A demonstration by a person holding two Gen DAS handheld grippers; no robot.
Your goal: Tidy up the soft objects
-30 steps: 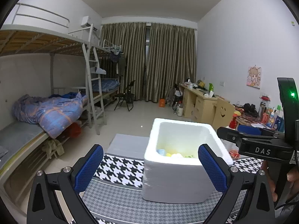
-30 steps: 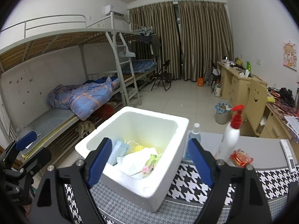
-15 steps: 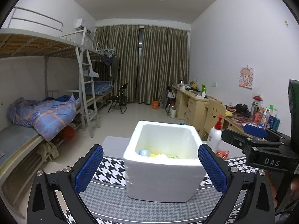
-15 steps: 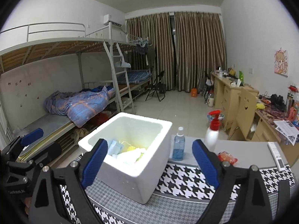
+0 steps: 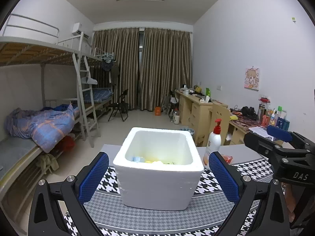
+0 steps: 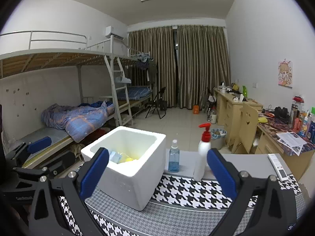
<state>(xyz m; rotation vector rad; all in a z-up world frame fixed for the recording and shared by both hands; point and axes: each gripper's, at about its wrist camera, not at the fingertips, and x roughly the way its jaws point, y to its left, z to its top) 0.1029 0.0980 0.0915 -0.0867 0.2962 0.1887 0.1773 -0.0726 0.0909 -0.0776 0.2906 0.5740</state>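
- The white foam box (image 5: 158, 169) stands on the houndstooth cloth (image 6: 189, 193) that covers the tabletop; the soft things (image 6: 123, 158) — pale blue, yellow and white pieces — lie at its bottom.
- The left tongs (image 5: 158, 177) stand wide apart with nothing between the pads, framing the box from in front.
- The right tongs (image 6: 157, 174) have just been opening and now gape fully; nothing is between their pads either.
- My reading: the last soft piece has been let go into the box, and both hands are drawing back from it.
- To do this step well, pull straight away from the box, with the pads clear of its foam rim — foam is light and a snag would tip or drag it.
- Mind the right side: a pump bottle (image 6: 202, 157) and a blue spray bottle (image 6: 174, 158) stand just beside the box, both upright and easy to knock over.
- A small orange packet (image 5: 226, 158) lies behind the pump bottle; whether it counts as soft and belongs in the box I cannot tell.
- A white remote (image 6: 277, 166) lies well apart at the right edge — leave it.
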